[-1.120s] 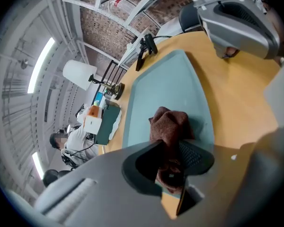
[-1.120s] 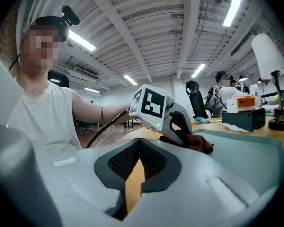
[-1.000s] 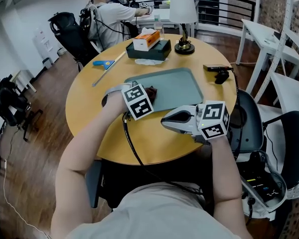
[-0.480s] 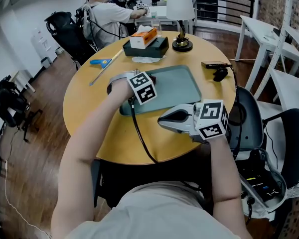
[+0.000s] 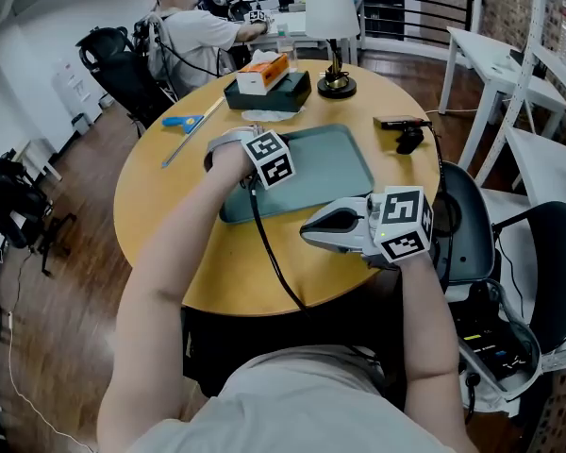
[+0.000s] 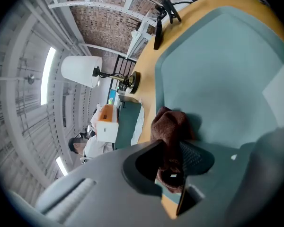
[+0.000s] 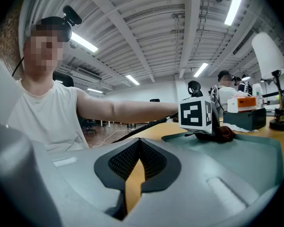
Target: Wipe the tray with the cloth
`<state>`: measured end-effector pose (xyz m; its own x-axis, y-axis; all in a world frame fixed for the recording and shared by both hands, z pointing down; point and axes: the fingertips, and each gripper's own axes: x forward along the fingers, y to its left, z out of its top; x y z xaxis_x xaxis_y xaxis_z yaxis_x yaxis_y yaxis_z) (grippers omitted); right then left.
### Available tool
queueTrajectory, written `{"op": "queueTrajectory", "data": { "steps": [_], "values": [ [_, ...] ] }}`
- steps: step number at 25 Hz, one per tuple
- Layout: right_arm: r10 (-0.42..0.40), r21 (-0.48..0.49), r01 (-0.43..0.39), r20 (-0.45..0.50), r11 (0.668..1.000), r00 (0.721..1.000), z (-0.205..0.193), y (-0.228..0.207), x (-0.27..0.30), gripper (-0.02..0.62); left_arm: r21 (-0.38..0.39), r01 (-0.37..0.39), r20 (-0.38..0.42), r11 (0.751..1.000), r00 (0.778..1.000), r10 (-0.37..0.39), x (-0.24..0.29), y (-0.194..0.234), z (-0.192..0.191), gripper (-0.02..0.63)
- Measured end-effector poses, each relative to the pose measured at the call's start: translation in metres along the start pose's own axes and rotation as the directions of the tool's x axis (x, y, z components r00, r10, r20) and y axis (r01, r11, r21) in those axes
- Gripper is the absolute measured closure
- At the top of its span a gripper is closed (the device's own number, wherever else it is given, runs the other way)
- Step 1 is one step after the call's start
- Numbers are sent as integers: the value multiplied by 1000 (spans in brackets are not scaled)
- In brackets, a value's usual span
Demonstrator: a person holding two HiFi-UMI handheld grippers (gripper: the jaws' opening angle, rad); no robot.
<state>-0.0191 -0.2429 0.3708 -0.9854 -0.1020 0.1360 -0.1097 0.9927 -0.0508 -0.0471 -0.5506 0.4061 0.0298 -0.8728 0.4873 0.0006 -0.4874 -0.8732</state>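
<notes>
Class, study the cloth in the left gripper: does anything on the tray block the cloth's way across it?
Nothing visible does. The left gripper is shut on the cloth close to one edge of the tray, and the rest of the tray's surface lies bare.

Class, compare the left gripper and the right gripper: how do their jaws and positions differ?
The left gripper is shut on a brown cloth; the right gripper is shut and empty. The left reaches onto the teal tray; the right is off it, nearer the person. Both carry marker cubes.

left tool [image 6: 174, 164] | with cloth [image 6: 169, 126] | slid farther across tray [image 5: 330, 168]
</notes>
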Motion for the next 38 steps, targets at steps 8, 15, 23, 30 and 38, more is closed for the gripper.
{"op": "queueTrajectory", "data": {
  "steps": [8,15,23,30,38],
  "values": [
    [2,0,-2,-1,1000,1000,-2,0,-1,594,5,19,6,1000,1000,-19,-15,-8,9,505],
    [1,0,-1,0,1000,1000,-1,-1,-1,594,5,177,49,984,983,-177,-72,-40,24,505],
    [1,0,-1,1,1000,1000,-1,0,-1,594,20,275,79,961,958,-275,-107,-63,29,505],
    [4,4,-4,0,1000,1000,-4,-4,-3,594,9,361,131,932,924,-359,-124,-77,36,505],
    [4,0,-4,5,1000,1000,-4,-2,-3,594,29,364,167,931,916,-364,-127,-81,57,505]
  ]
}}
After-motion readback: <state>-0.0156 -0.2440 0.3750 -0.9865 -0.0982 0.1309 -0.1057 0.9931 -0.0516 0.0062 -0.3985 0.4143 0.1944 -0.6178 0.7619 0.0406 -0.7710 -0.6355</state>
